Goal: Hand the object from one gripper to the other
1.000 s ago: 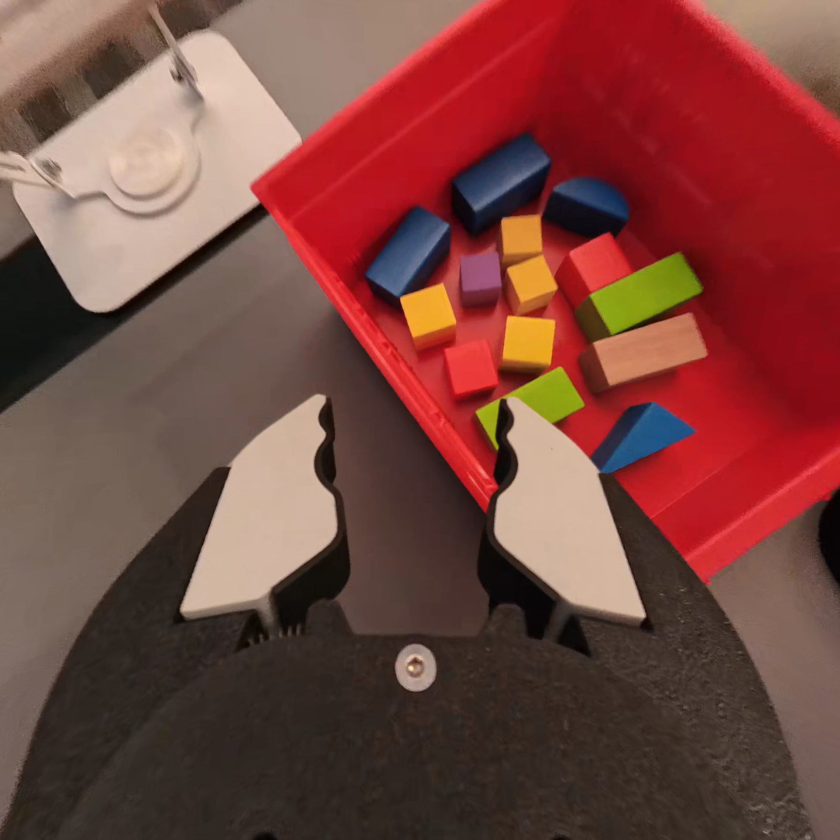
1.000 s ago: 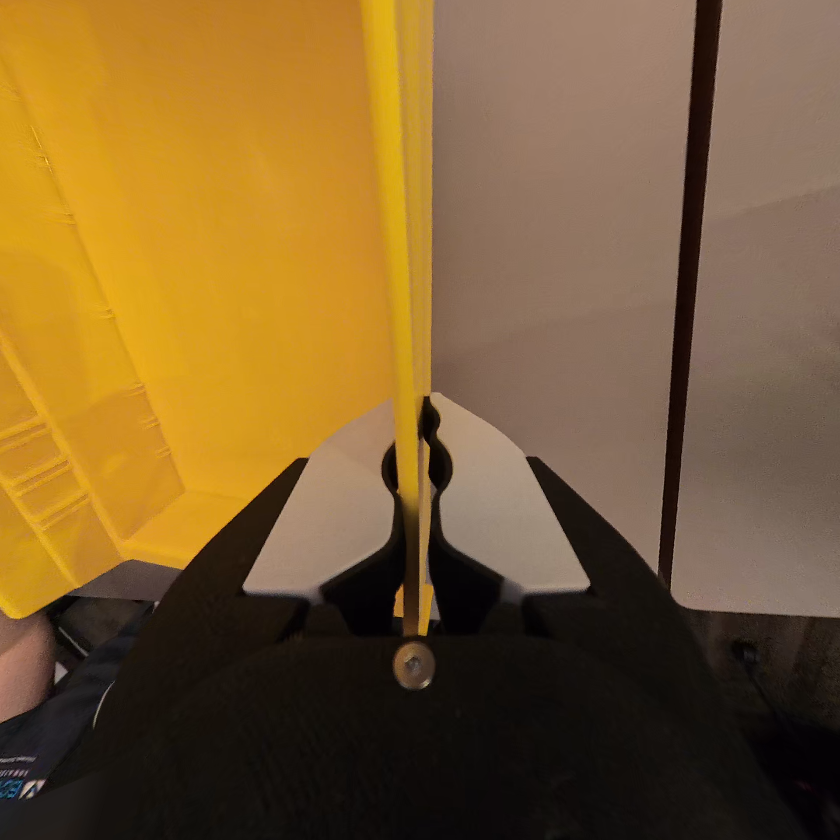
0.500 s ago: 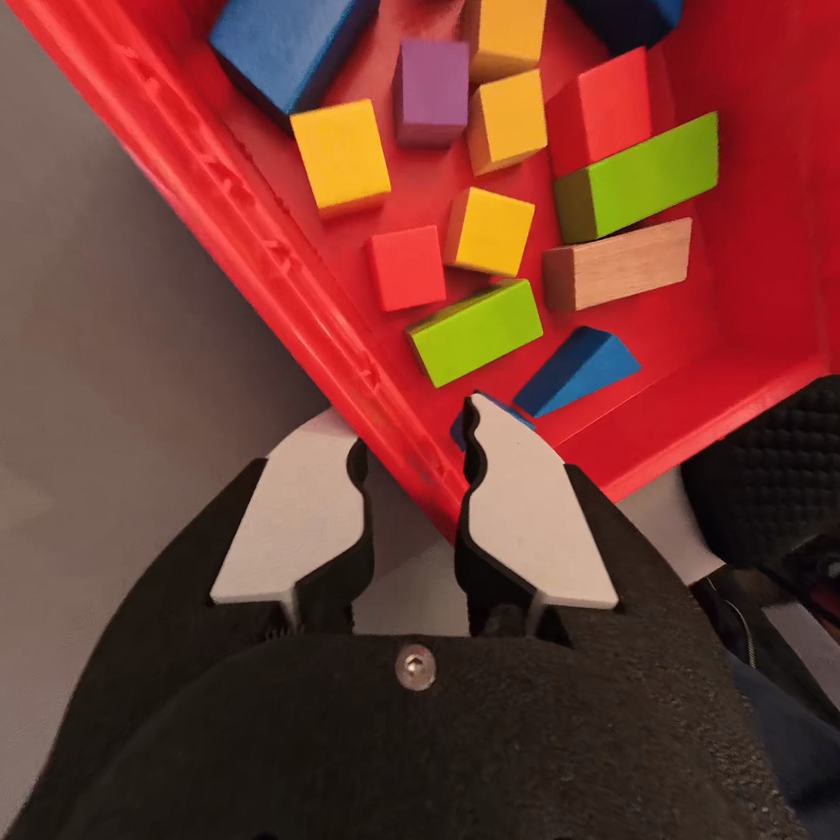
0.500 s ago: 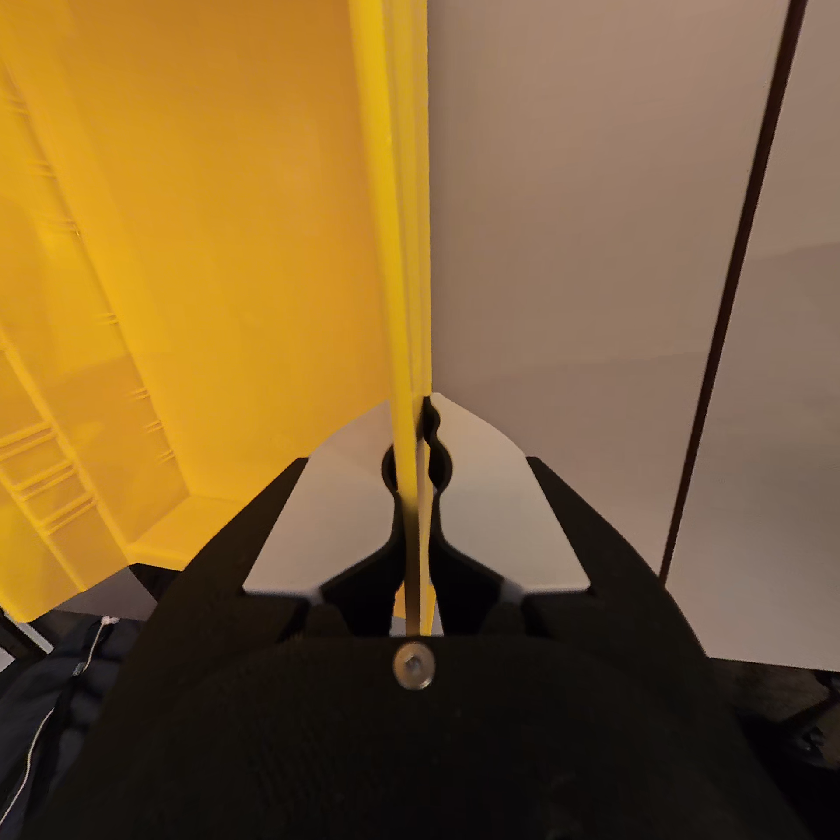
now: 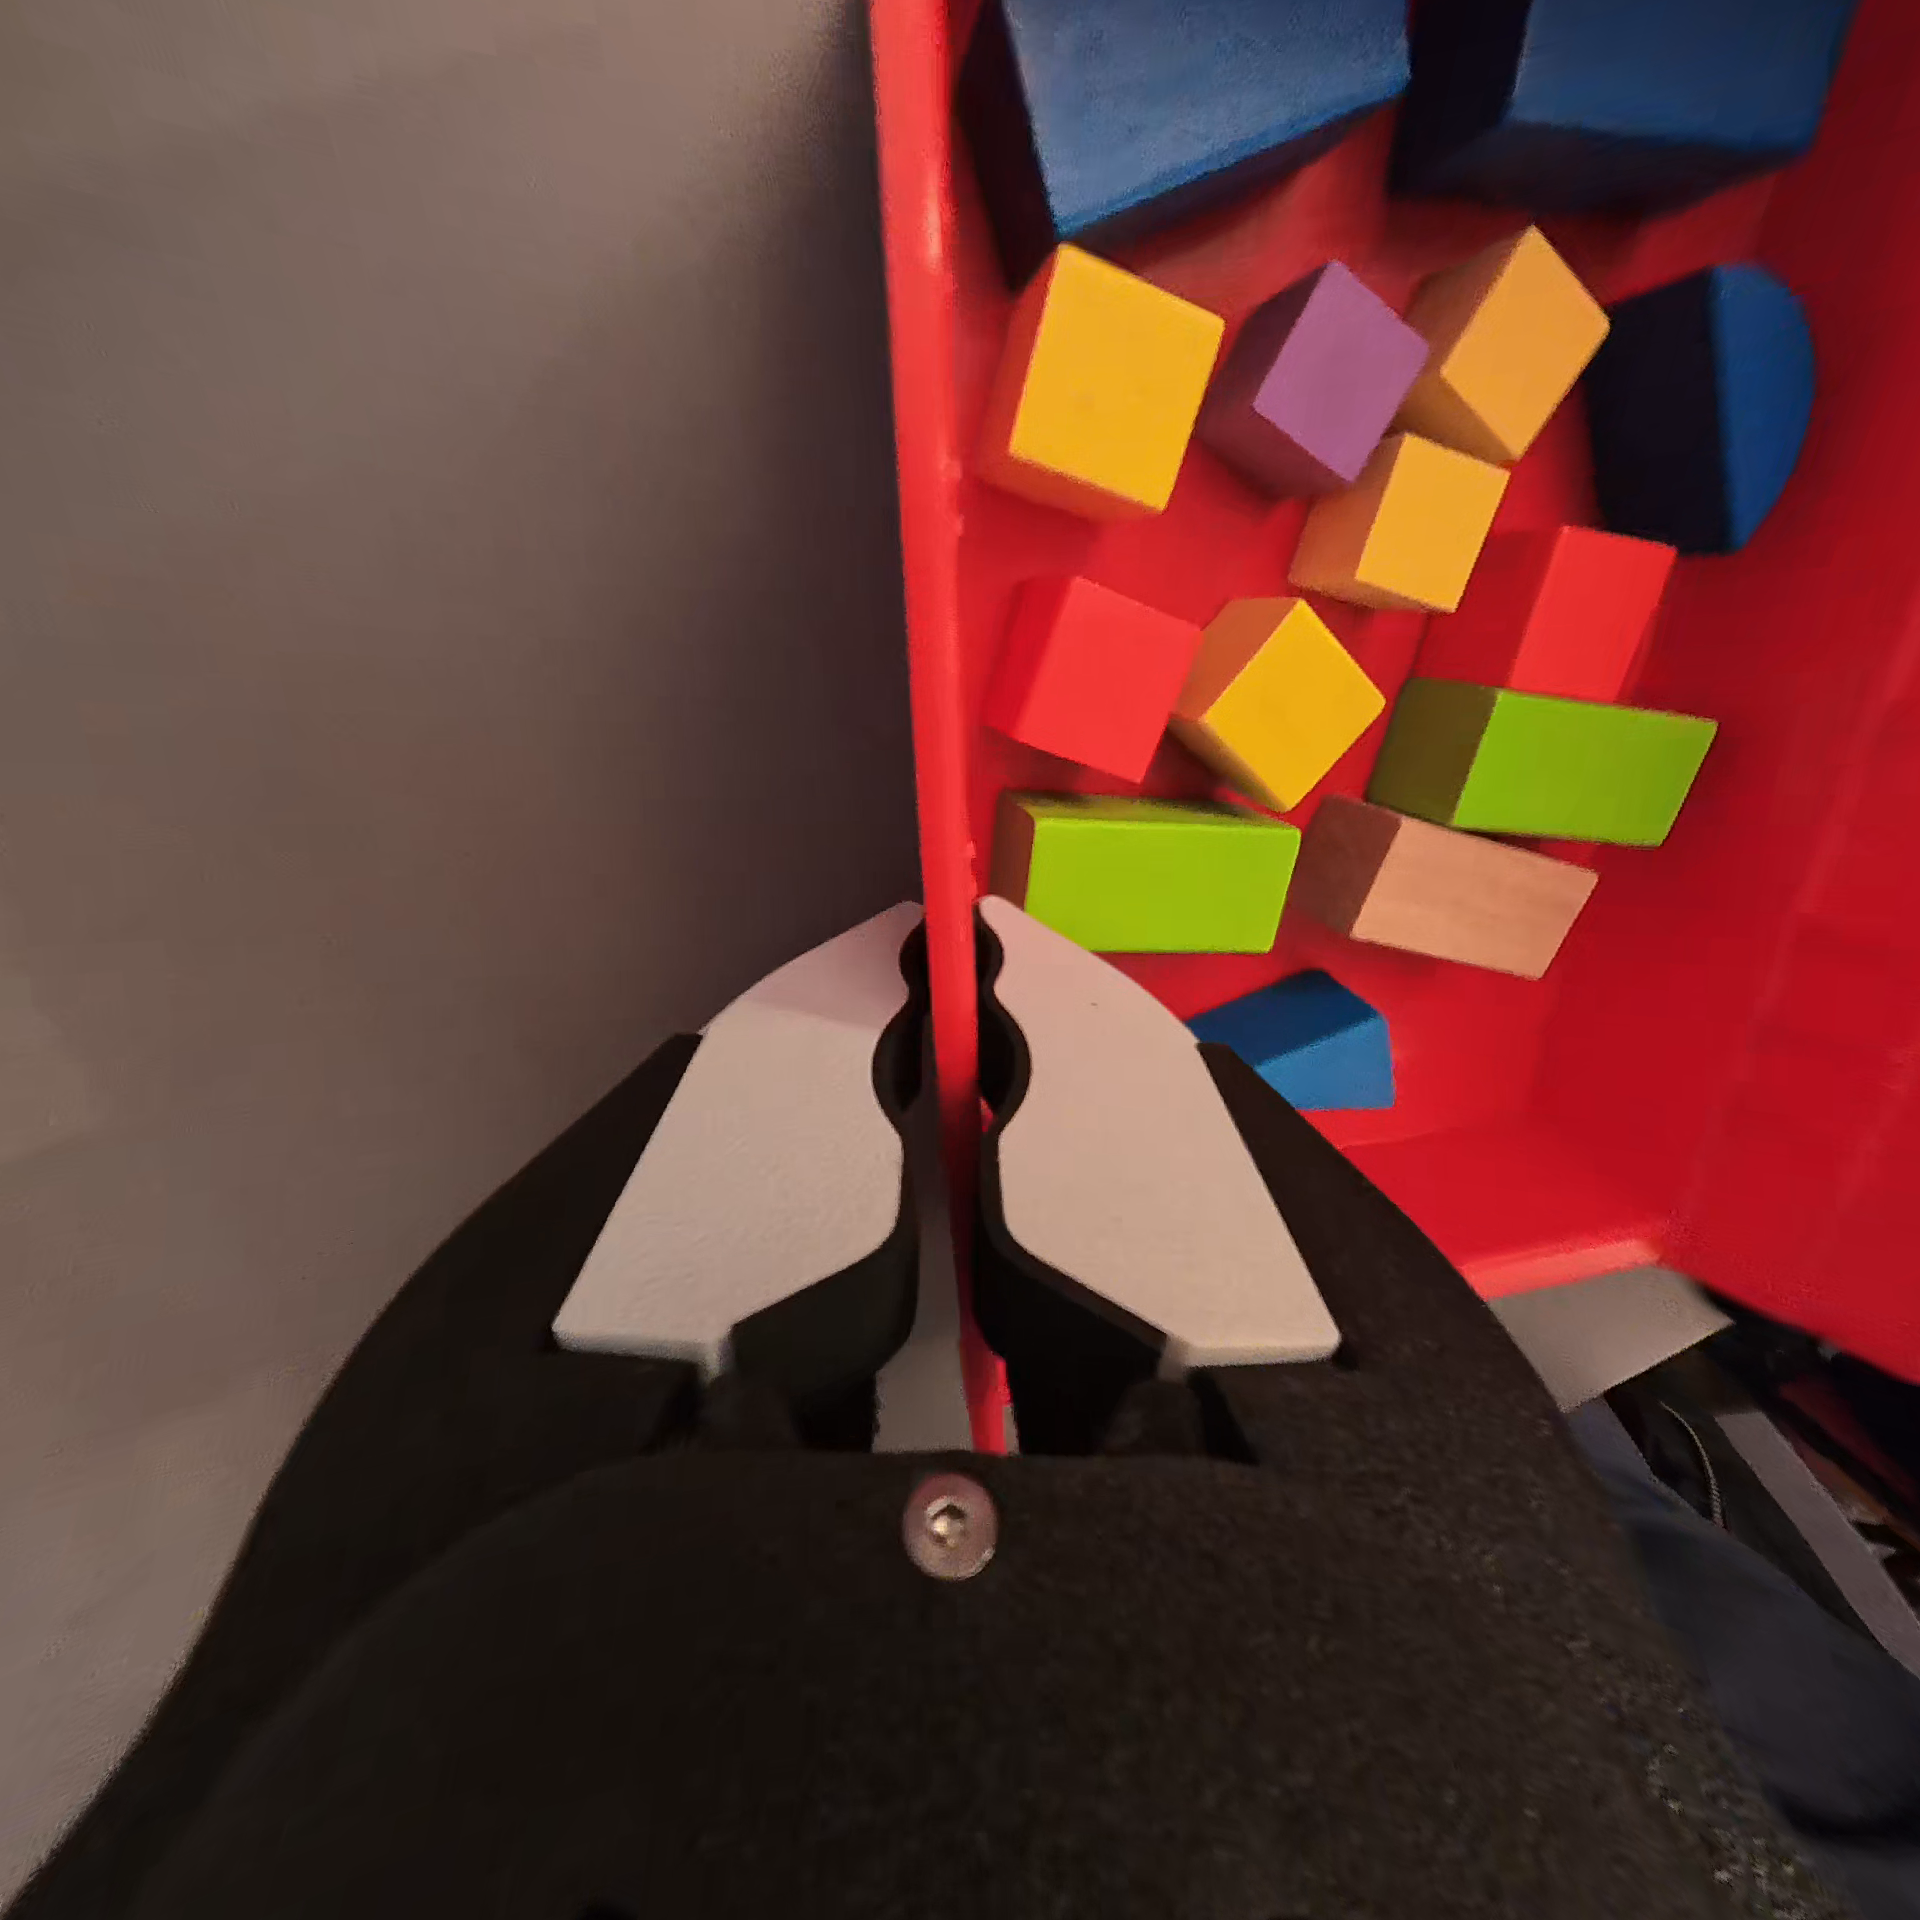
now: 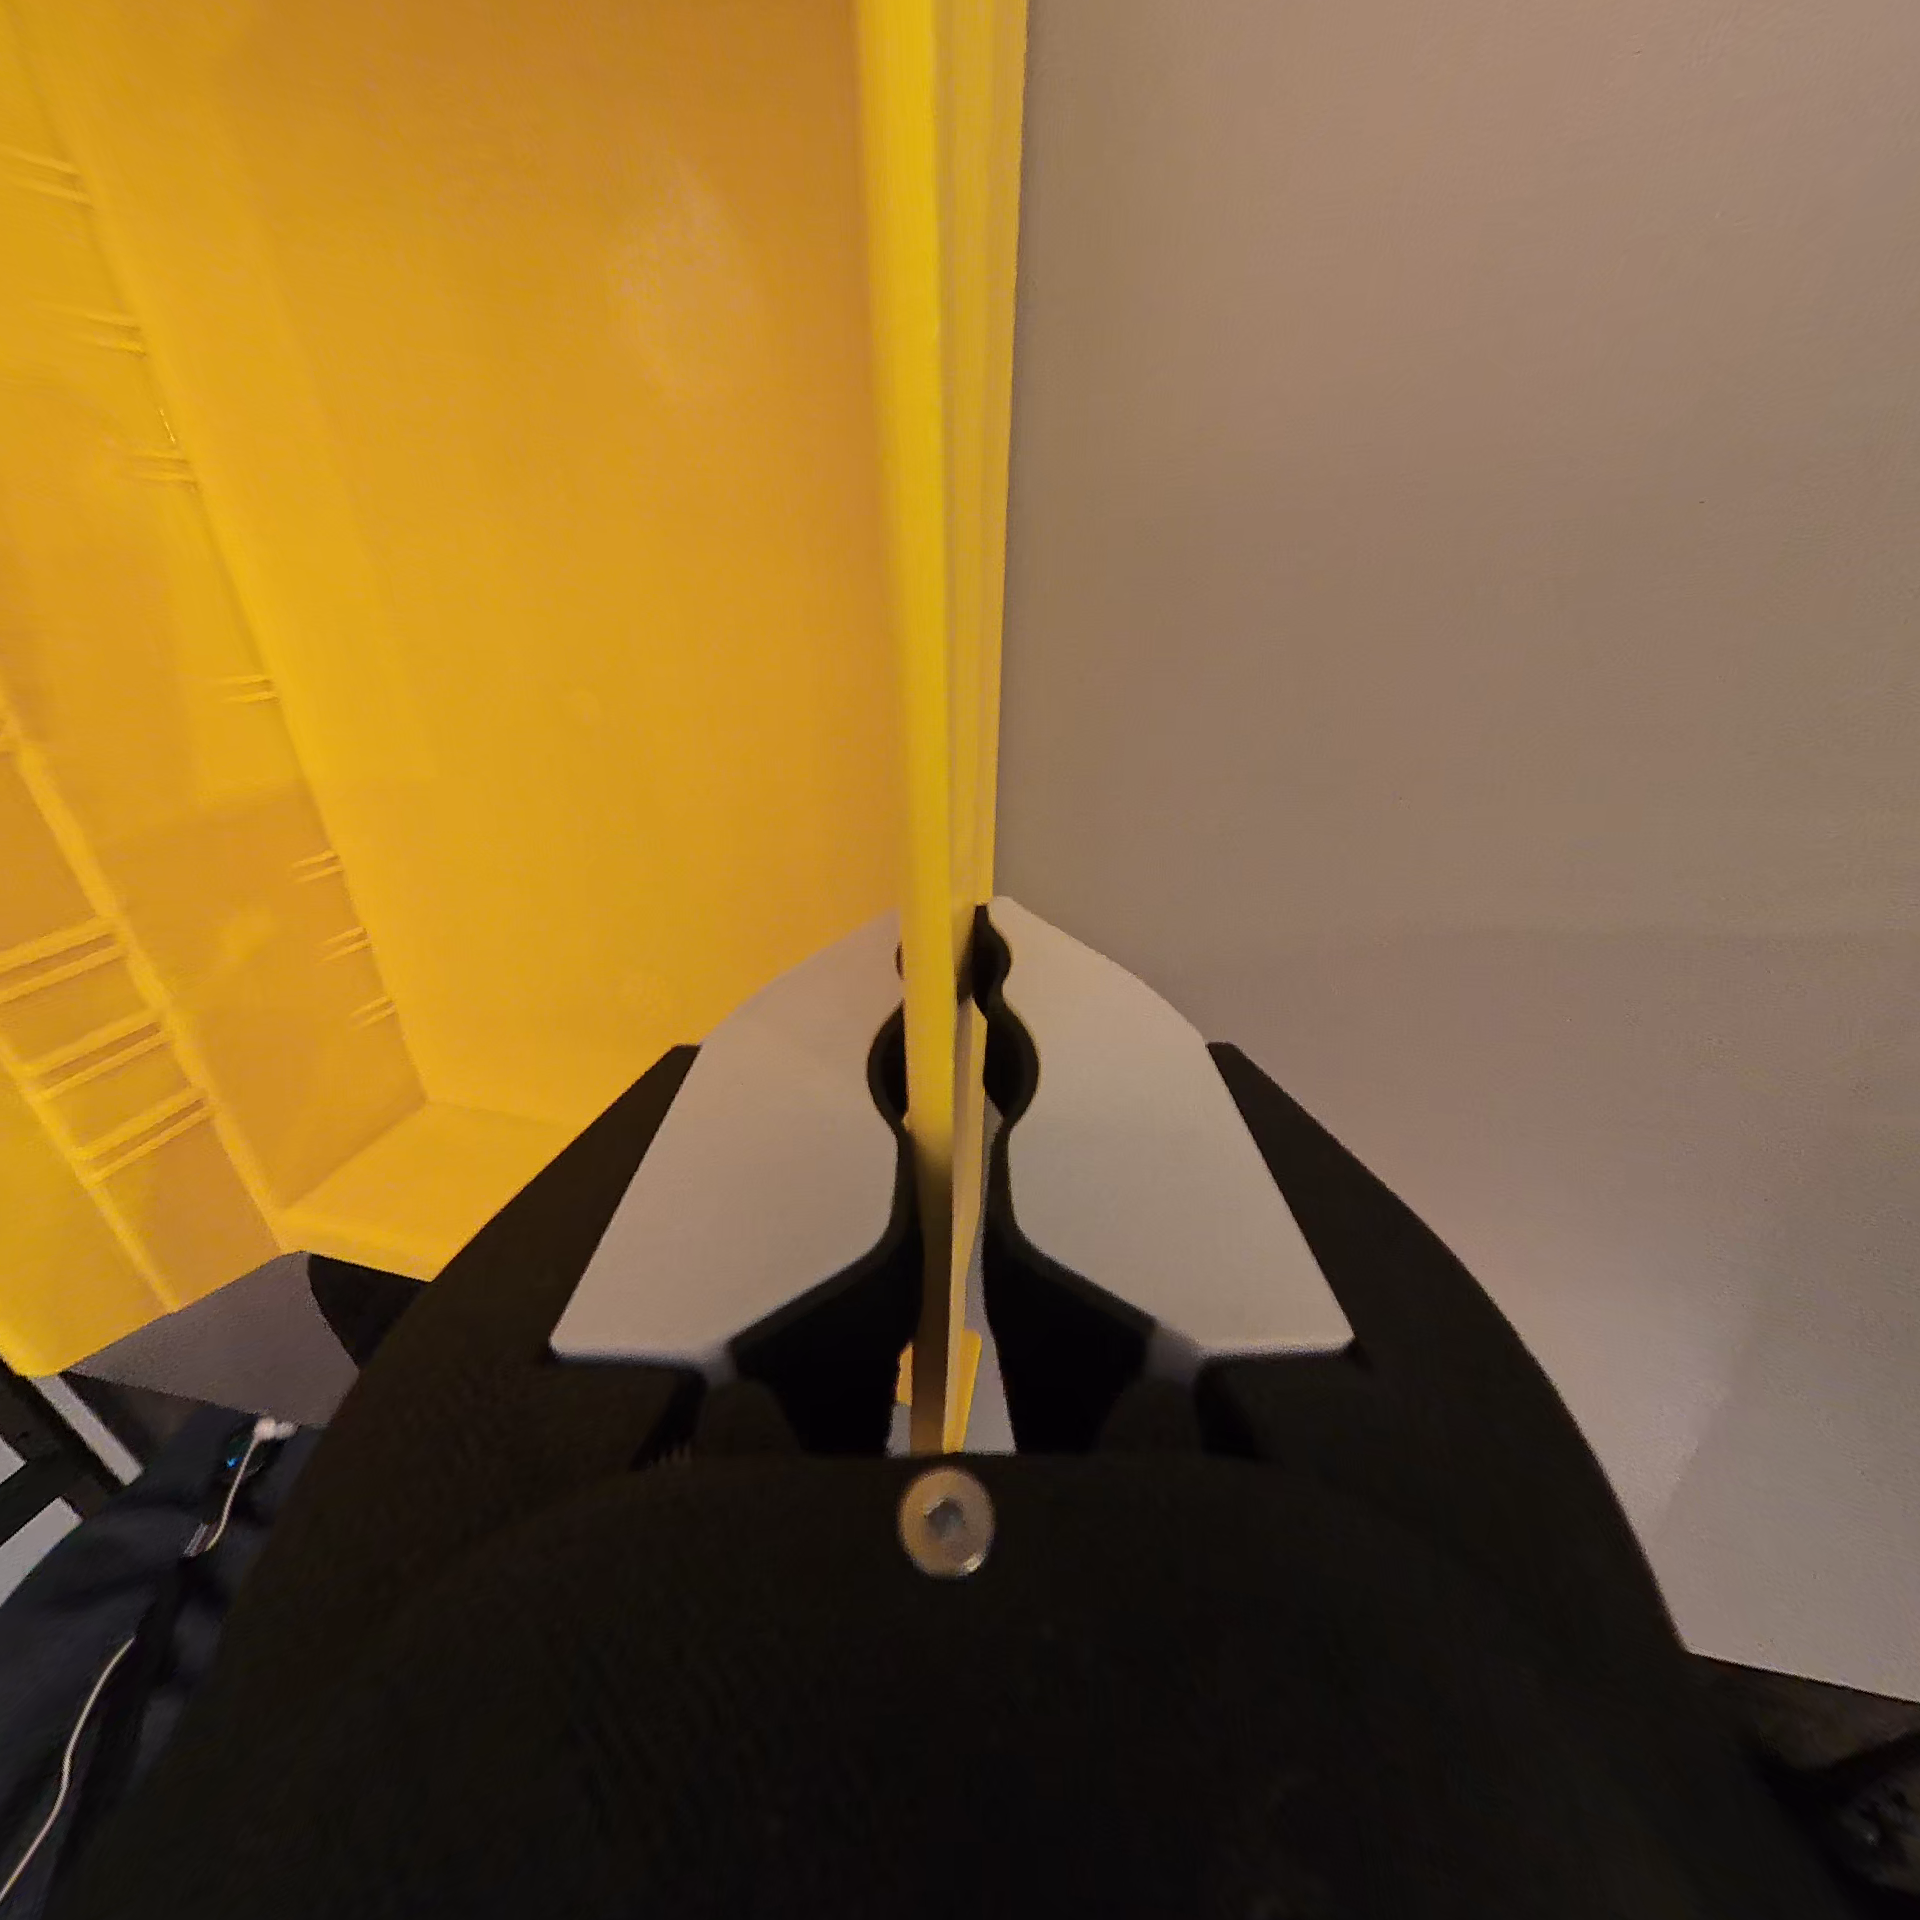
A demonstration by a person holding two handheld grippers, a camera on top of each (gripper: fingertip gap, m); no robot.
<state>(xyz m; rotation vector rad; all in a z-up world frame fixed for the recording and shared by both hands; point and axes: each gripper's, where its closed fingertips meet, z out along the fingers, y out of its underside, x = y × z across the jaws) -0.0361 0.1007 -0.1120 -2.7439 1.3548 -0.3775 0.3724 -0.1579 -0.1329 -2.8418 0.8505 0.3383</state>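
In the left wrist view my left gripper (image 5: pixel 948 920) is shut on the side wall of a red bin (image 5: pixel 925 520). The bin holds several wooden blocks: blue (image 5: pixel 1195 94), yellow (image 5: pixel 1101 384), purple (image 5: pixel 1330 374), red (image 5: pixel 1091 675), green (image 5: pixel 1153 878) and a plain wood one (image 5: pixel 1455 894). In the right wrist view my right gripper (image 6: pixel 951 925) is shut on the side wall of a yellow bin (image 6: pixel 935 520), whose inside (image 6: pixel 468 520) shows no contents. Neither gripper shows in the other's view.
A grey table top (image 5: pixel 416 520) lies left of the red bin. A pale table top (image 6: pixel 1455 623) lies right of the yellow bin, with its edge at the lower right (image 6: pixel 1787 1694). Dark clothing (image 6: pixel 114 1558) shows at the lower left.
My left gripper moved forward from beside the red bin onto its wall and closed on it, swinging so the wall runs straight up the view. My right gripper stayed shut on the yellow bin, which shifted slightly.
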